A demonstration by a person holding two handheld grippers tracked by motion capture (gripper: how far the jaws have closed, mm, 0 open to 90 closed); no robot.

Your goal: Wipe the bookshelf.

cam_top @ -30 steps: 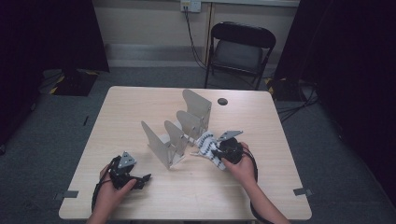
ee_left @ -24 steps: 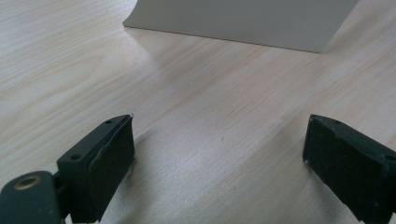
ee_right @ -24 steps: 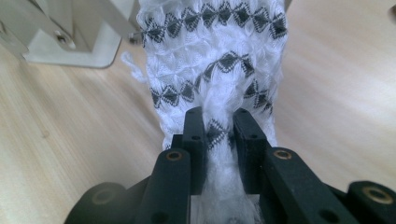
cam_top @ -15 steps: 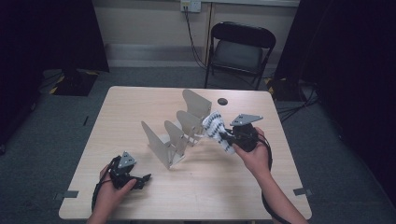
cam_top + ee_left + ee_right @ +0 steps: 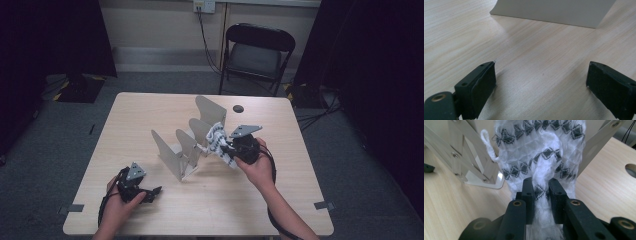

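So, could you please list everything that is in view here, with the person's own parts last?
Table: one, light wood, centre of the room.
Rack: one, beige, upright panels in a row, mid-table.
Sock: one, white with black pattern, pinched in the right claw beside the rack.
Hole: one, dark, round, far right part of the tabletop.
Chair: one, black, folding, behind the table.
Wall socket: one, pale, on the far wall.
Tape marks: two, grey, at the table's near corners.
Left claw: black, open, resting low at the near left.
Right claw: black, shut on the sock.
Hands: two, one on each claw.
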